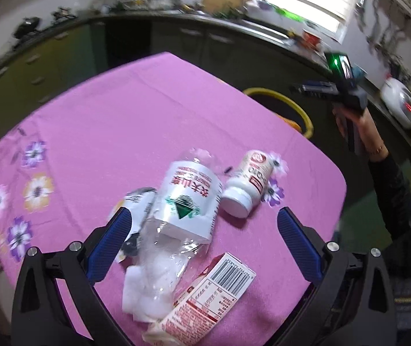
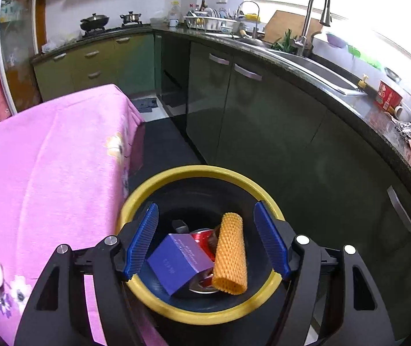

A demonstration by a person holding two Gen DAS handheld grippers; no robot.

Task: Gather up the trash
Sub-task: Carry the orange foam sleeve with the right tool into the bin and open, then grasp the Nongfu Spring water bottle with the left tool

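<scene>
Black gripper, ribbed blue pads

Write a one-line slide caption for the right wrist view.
Open right gripper above yellow-rimmed bin holding purple box and orange foam net.

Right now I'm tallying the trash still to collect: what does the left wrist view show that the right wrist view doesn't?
Only the left wrist view: a crushed clear bottle, a carton, white tissue and a crumpled wrapper on the tablecloth.
Only the right wrist view: the bin's contents, a purple box and an orange mesh sleeve.
Both: the pink tablecloth, the yellow-rimmed bin and a small white bottle.
</scene>
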